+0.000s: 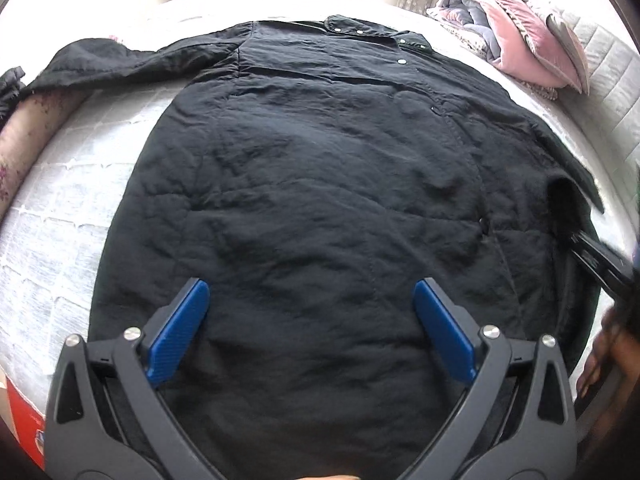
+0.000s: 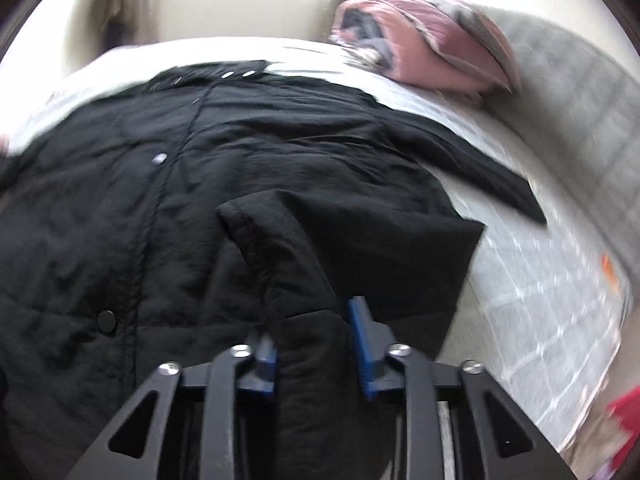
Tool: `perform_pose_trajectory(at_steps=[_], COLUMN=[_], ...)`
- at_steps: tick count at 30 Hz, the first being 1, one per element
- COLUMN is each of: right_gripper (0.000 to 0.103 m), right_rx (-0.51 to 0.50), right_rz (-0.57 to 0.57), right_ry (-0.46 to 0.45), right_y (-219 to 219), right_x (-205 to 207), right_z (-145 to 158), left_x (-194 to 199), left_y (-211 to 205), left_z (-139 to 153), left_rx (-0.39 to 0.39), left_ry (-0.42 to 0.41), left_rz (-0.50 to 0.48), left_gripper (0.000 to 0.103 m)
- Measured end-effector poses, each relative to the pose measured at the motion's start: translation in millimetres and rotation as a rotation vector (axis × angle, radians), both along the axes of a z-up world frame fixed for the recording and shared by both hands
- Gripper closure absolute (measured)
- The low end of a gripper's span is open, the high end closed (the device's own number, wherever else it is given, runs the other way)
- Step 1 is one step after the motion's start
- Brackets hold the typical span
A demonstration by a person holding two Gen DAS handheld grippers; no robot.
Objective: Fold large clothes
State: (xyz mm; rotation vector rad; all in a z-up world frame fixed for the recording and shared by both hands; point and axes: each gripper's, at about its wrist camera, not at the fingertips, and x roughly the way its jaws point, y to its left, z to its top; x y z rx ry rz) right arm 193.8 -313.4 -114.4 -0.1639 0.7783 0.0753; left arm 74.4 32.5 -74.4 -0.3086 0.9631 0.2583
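The large black padded coat [image 1: 304, 168] lay spread on the white quilted bed [image 1: 72, 184]. The left gripper [image 1: 312, 320] hovered wide apart above it, while the right gripper [image 2: 312, 340] pinched a bunched fold of its fabric.

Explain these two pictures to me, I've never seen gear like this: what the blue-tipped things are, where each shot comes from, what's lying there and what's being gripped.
No robot here: a person carries a hand-held gripper in each hand, each with a camera looking along its two blue fingers. One picture is from the left gripper, its fingers wide apart above a black coat spread on a white quilted bed. The other is from the right gripper, whose fingers are pinched on a fold of that coat's edge. A pink bundled quilt lies at the far corner.
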Motion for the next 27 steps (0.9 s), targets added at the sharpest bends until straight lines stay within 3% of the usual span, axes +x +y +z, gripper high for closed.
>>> perform_pose_trajectory(at_steps=[4,8,10,13,17,18,20,21,23,26,27], right_gripper=[0.082,0.081,0.076,0.071,0.051,0.050,0.050,0.050,0.050,0.048,0.048], right_rx=[0.194,0.410,0.529,0.569,0.636,0.652,0.736,0.848,0.956,0.923,0.976], right_rz=[-0.134,-0.264,-0.282,-0.385,-0.279,-0.253,-0.247,-0.236,-0.240,-0.209,-0.180], right_ry=[-0.004,0.052,0.049,-0.004,0.127,0.160,0.192,0.190,0.135,0.155,0.152], right_y=[-71,-143,-175,-212,-218,-216,-224,-232,-248,-244,-241], right_x=[-30,-55,-64,-83,-63,-55,-49,-50,-62,-60,-60], right_z=[12,11,13,16,4,1,-9,-12,-15,-10,-8], left_x=[-5,-15,-21,-33,-58,-65,-78,-87,-97,-105,-105], left_y=[9,28,41,70,109,115,123,127,130,123,119], left_z=[2,4,6,3,-10,-14,-19,-22,-23,-27,-29], left_rx=[0.000,-0.061,-0.077,-0.115,-0.247,-0.282,-0.322,-0.337,-0.360,-0.439,-0.458], left_ry=[-0.012,-0.024,-0.032,-0.038,-0.027,-0.028,-0.023,-0.021,-0.039,-0.065,-0.063], left_rz=[0.018,0.023,0.040,0.095,0.160,0.168,0.177,0.191,0.204,0.153,0.137], left_gripper=[0.001,0.001,0.001,0.001,0.001,0.001,0.014,0.016,0.020,0.020,0.020])
